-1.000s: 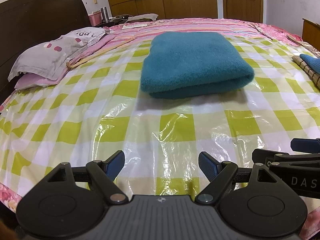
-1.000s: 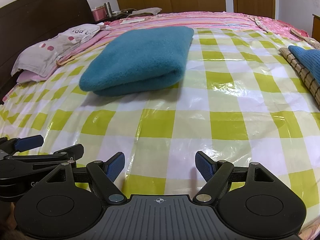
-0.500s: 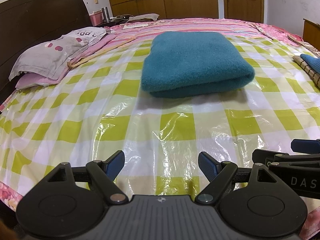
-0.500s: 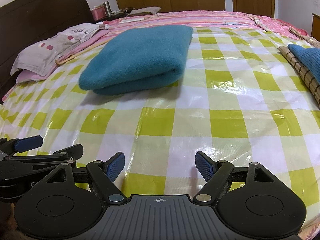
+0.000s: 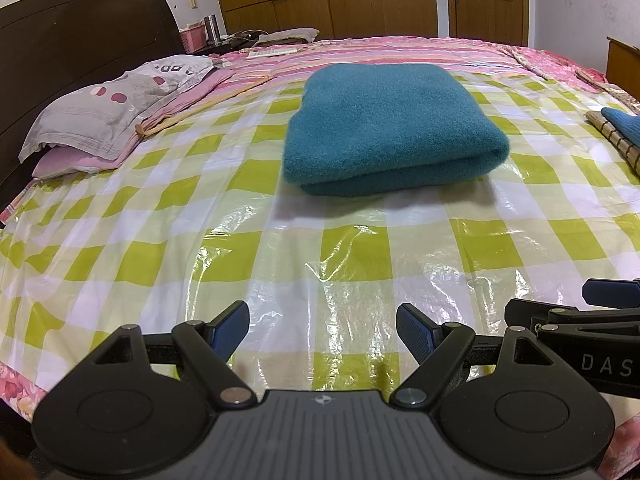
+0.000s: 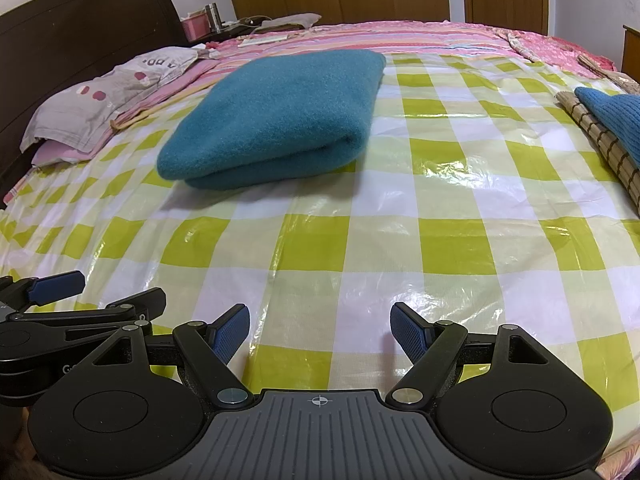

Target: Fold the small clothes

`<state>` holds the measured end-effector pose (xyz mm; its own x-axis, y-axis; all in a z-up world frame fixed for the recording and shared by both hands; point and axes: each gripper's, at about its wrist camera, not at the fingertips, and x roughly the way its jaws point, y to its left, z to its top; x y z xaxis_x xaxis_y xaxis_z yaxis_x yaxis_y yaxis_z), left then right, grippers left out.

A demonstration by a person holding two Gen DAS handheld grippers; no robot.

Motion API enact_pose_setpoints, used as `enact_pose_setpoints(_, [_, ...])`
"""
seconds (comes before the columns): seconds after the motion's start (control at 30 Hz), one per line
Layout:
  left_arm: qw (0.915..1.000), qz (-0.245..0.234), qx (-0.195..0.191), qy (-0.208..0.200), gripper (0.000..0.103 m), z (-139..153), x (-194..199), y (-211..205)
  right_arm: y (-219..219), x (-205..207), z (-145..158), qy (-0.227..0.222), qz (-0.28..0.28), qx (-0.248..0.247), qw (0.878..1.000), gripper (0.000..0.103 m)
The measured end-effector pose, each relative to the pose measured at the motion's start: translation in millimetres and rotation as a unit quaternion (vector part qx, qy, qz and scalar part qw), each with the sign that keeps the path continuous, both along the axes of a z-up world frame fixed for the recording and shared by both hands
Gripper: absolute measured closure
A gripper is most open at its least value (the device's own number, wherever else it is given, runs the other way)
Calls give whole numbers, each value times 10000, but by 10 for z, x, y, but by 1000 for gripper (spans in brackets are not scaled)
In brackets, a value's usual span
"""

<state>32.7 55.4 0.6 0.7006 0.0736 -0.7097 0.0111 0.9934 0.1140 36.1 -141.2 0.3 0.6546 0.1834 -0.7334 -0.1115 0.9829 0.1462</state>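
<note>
Nearest, the left gripper and right gripper hover side by side over the near edge of the checked sheet, both with fingers spread wide and holding nothing. Farther on, well apart from both, the folded teal cloth lies on the sheet. Beyond, left, a pillow rests against the headboard.

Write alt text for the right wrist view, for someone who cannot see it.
A folded teal cloth lies on a bed's green-checked plastic sheet, ahead and left of the open, empty right gripper. The left gripper shows at the lower left, a pillow lies far left, and a blue garment sits at the right edge.
</note>
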Motion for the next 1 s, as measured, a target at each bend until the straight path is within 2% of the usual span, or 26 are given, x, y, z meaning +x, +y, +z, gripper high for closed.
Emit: enact_pose_setpoints(1.0, [10000, 2, -16, 18, 21, -4, -12, 16, 5, -10, -13, 22, -12, 10, 10000, 24])
